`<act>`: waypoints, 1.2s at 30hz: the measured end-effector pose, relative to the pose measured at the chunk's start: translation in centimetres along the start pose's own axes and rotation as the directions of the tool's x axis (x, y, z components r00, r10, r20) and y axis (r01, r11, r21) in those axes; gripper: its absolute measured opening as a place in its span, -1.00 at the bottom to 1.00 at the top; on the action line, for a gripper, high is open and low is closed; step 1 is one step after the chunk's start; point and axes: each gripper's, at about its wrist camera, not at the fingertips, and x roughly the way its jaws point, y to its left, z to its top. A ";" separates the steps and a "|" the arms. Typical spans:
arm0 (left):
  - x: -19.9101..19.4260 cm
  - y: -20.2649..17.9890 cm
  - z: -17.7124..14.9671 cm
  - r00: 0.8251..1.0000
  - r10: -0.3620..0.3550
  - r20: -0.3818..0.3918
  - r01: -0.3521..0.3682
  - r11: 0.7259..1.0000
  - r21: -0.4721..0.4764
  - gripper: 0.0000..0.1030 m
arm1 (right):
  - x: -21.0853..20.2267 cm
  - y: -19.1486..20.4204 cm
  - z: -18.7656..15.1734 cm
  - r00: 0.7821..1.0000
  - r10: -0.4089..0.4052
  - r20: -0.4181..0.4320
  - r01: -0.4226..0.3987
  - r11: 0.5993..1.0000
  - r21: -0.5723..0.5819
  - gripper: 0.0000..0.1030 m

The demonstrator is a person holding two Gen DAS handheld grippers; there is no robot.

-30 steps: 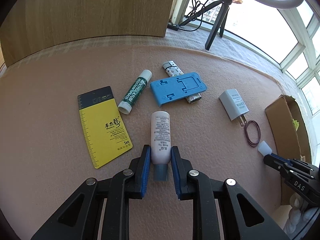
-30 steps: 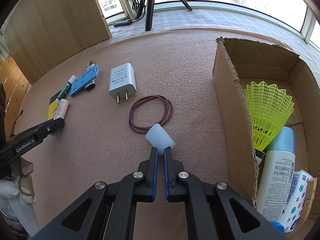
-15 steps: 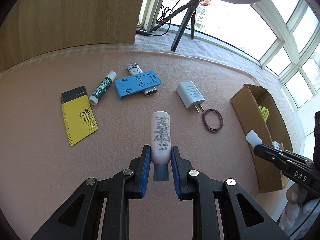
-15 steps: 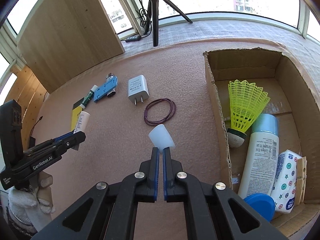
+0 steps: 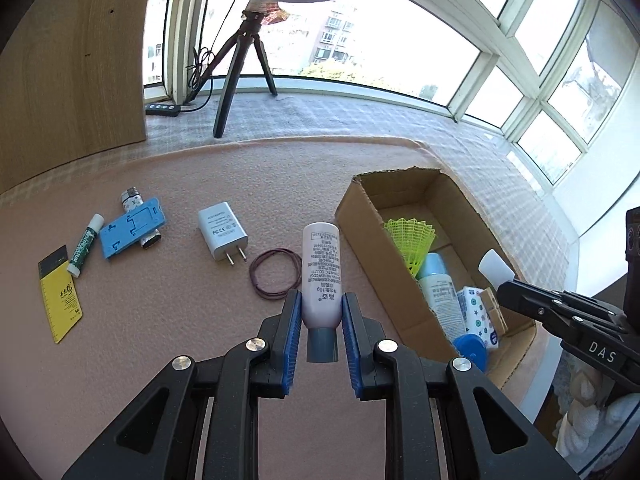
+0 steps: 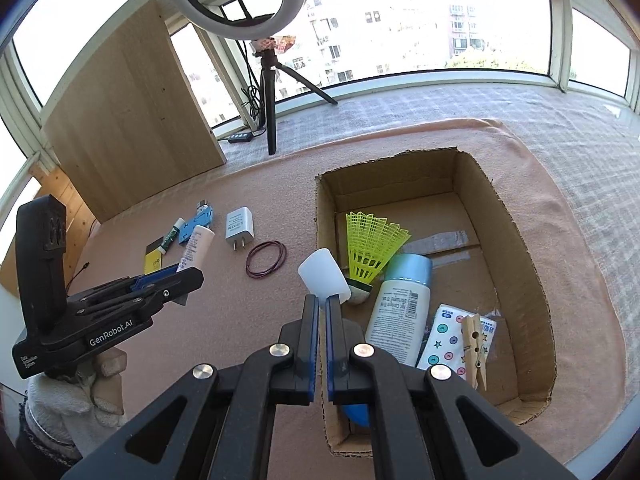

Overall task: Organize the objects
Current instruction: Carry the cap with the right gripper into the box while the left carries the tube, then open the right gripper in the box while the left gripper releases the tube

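My left gripper point(image 5: 319, 312) is shut on a white tube point(image 5: 321, 270) with a grey cap, held in the air left of the cardboard box point(image 5: 362, 224). It also shows in the right wrist view point(image 6: 188, 270), with the tube point(image 6: 194, 246). My right gripper point(image 6: 322, 300) is shut on a small white translucent cap point(image 6: 323, 274), held over the box's left wall point(image 6: 326, 232). The cap also shows in the left wrist view point(image 5: 495, 266). On the pink mat lie a white charger point(image 5: 223, 231), a purple hair-tie loop point(image 5: 275, 274), a blue phone stand point(image 5: 132, 233), a glue stick point(image 5: 85, 245) and a yellow card point(image 5: 61, 300).
The box holds a yellow shuttlecock point(image 6: 370, 246), a blue-capped spray bottle point(image 6: 402, 304), a tissue pack point(image 6: 448, 336), a clothespin point(image 6: 474, 350) and a blue lid point(image 5: 472, 350). A lighter point(image 5: 132, 200) lies under the phone stand. A tripod point(image 6: 270, 92) and a wooden panel point(image 6: 132, 120) stand behind.
Both grippers have risen and moved right toward the box with their loads. The white cap is now over the box's left wall; the tube is now beside the box.
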 end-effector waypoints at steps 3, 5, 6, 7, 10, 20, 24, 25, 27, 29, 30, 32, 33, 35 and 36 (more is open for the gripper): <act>1.0 -2.6 0.7 1.000 -0.023 -0.001 0.023 0.999 0.039 -0.58 | -0.7 -2.3 -0.1 0.999 -0.031 0.010 0.030 0.999 0.030 -0.94; 1.8 -4.3 1.1 0.999 -0.036 -0.006 0.036 0.997 0.062 -0.58 | -1.0 -3.6 -0.2 0.999 -0.048 0.011 0.048 0.998 0.046 -0.94; 2.2 -5.1 1.3 0.999 -0.043 -0.011 0.044 0.996 0.074 -0.58 | -1.0 -4.2 -0.3 0.998 -0.057 0.012 0.056 0.997 0.054 -0.94; 2.6 -5.8 1.4 0.999 -0.050 -0.016 0.051 0.995 0.086 -0.58 | -1.1 -4.8 -0.4 0.998 -0.063 0.011 0.062 0.996 0.060 -0.94; 3.6 -7.9 1.7 0.998 -0.062 -0.027 0.065 0.991 0.118 -0.58 | -1.3 -6.4 -0.6 0.997 -0.076 0.006 0.075 0.994 0.078 -0.94; 5.3 -11.9 2.3 0.994 -0.088 -0.064 0.096 0.984 0.152 -0.23 | -1.5 -7.6 -1.0 0.998 -0.065 0.000 0.065 0.995 0.077 -0.81; 4.7 -11.4 2.5 0.995 -0.084 -0.044 0.090 0.986 0.139 -0.11 | -1.9 -7.1 -1.2 0.998 -0.069 0.016 0.068 0.996 0.053 -0.05; 4.6 -11.3 2.5 0.996 -0.082 -0.043 0.088 0.986 0.140 -0.11 | -1.9 -7.0 -1.2 0.997 -0.074 0.018 0.073 0.996 0.047 -0.05; 4.3 -11.1 2.3 0.996 -0.081 -0.042 0.086 0.987 0.139 -0.11 | -1.9 -6.9 -1.3 0.997 -0.072 0.012 0.072 0.996 0.047 -0.05; 4.0 -10.7 2.2 0.996 -0.080 -0.040 0.084 0.987 0.136 -0.11 | -1.8 -6.9 -1.4 0.998 -0.065 0.007 0.065 0.997 0.052 -0.05; 3.8 -10.5 2.1 0.996 -0.079 -0.040 0.083 0.987 0.134 -0.11 | -1.7 -6.8 -1.4 0.998 -0.063 0.004 0.063 0.997 0.055 -0.05; 3.4 -10.0 1.9 0.996 -0.075 -0.040 0.080 0.988 0.130 -0.11 | -1.6 -6.6 -1.4 0.998 -0.056 0.001 0.056 0.997 0.056 -0.05; 3.2 -9.8 1.8 0.997 -0.071 -0.040 0.076 0.989 0.129 -0.11 | -1.6 -6.4 -1.5 0.999 -0.053 -0.001 0.053 0.997 0.054 -0.05; 2.7 -9.1 1.6 0.997 -0.062 -0.038 0.067 0.990 0.124 -0.11 | -1.6 -6.0 -1.6 0.999 -0.046 -0.002 0.046 0.998 0.051 -0.05; 2.5 -8.8 1.5 0.998 -0.059 -0.037 0.063 0.991 0.120 -0.11 | -1.5 -5.7 -1.6 0.999 -0.041 -0.002 0.041 0.998 0.049 -0.05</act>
